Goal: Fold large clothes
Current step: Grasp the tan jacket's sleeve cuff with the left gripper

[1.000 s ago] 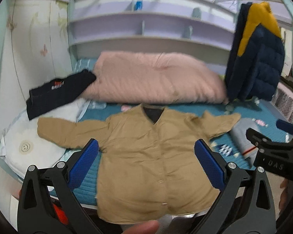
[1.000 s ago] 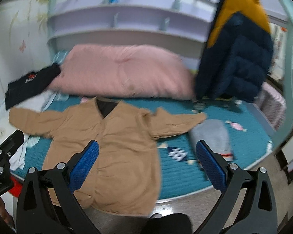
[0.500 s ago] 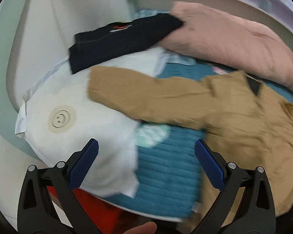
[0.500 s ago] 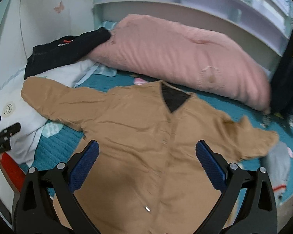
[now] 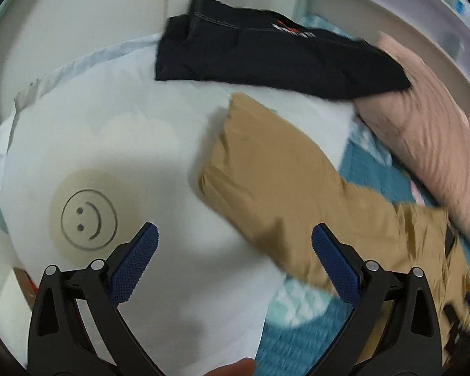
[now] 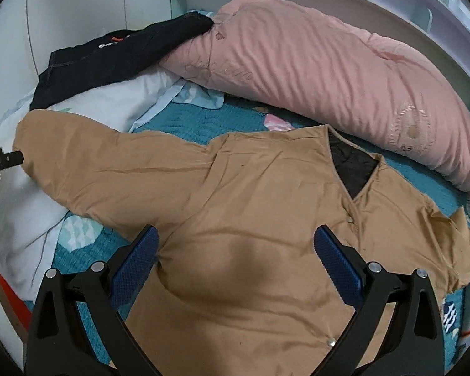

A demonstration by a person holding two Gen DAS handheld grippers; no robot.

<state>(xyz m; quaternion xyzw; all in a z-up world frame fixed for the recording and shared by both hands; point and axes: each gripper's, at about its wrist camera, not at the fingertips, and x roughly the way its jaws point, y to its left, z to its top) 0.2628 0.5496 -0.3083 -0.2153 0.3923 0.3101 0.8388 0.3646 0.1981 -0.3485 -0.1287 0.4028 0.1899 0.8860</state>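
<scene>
A tan jacket lies front up and spread flat on the teal bedspread, its black lining showing at the neck. One sleeve stretches left onto a white pillow. My left gripper hovers open just short of the sleeve's cuff end, nothing between its blue pads. Open too, my right gripper hangs over the jacket's chest near the armpit, holding nothing. The left gripper's tip shows at the left edge of the right wrist view, beside the cuff.
A folded black garment lies on the pillow behind the cuff. A long pink duvet roll runs along the back of the bed under lilac shelves. The wall closes off the left side.
My left gripper has swung left and down from the jacket's body to the sleeve cuff on the pillow. The right gripper has moved in closer over the jacket's chest.
</scene>
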